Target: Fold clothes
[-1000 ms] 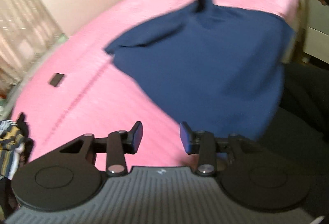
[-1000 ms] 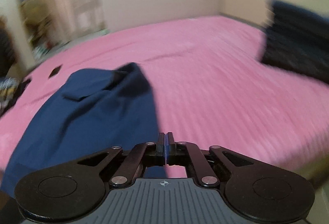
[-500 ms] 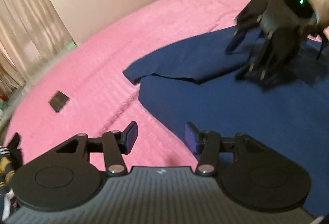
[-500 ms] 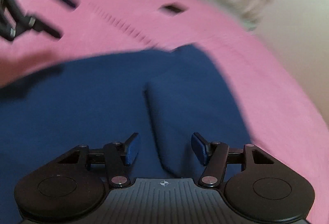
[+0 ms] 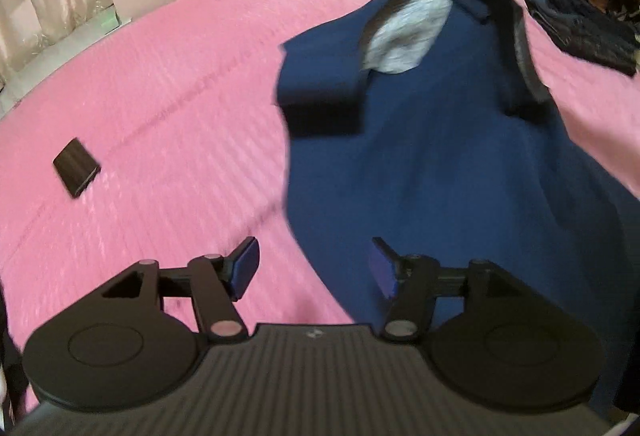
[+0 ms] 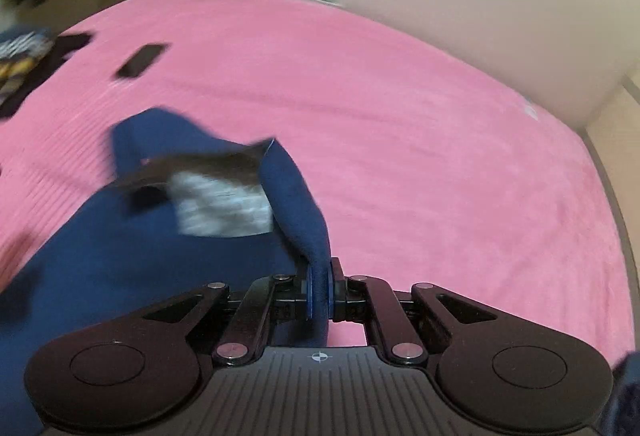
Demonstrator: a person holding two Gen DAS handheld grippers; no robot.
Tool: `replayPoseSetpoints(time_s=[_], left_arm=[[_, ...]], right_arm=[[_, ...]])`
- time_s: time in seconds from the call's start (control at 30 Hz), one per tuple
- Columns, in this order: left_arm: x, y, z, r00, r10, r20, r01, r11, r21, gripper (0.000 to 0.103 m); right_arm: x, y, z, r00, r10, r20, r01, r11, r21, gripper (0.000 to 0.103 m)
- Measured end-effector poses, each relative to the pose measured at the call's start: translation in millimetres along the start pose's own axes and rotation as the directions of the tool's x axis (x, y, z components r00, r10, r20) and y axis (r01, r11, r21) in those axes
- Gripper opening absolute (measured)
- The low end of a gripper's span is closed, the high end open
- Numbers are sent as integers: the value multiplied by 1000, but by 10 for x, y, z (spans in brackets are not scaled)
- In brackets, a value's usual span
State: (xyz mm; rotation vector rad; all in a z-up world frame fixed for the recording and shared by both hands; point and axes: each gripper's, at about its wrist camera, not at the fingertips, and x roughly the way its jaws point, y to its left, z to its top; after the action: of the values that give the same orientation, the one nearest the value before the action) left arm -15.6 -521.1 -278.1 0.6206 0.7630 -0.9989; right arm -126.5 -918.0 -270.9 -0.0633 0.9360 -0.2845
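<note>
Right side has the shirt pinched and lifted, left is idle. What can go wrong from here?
1. The right hand-held gripper pinches only a thin fold of the navy blue shirt with grey inner lining; it may slip out.
2. The left hand-held gripper is open and holds nothing, so the hem may drag and bunch on the pink ribbed bedspread.

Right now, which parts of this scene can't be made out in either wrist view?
- Navy garment: lower hem, cut off behind the left gripper body, left wrist view.
- Dark stack: item count, blurred and cropped at the right edge.
- Striped fabric: motion blurred, right wrist view.
- Small black object: too small to identify.
- Right gripper: fingers hide the pinched fabric.
</note>
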Motion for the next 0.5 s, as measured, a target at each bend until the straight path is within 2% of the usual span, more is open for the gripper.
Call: replayPoseSetpoints(time_s=[0.13, 0.27, 0.33, 0.43, 0.5], left_arm=[[304, 101, 402, 1000, -22, -7, 22, 1000, -15, 57], [593, 65, 749, 1000, -16, -21, 15, 999, -30, 58], [738, 45, 881, 999, -3, -32, 1, 998, -61, 62], [965, 16, 920, 997, -5, -77, -5, 992, -127, 64], [1104, -10, 898, 993, -13, -116, -8, 985, -174, 64]], right_arm=[[285, -399, 185, 999, -34, -34, 35, 999, 18, 4], [678, -806, 348, 999, -7, -39, 9, 999, 45, 4], [878, -1056, 376, 999, 19, -46, -17, 999, 46, 4], [1264, -1234, 271, 995, 44, -94, -40, 998, 40, 5], [1477, -1369, 182, 991, 20, -129, -10, 997, 78, 5]])
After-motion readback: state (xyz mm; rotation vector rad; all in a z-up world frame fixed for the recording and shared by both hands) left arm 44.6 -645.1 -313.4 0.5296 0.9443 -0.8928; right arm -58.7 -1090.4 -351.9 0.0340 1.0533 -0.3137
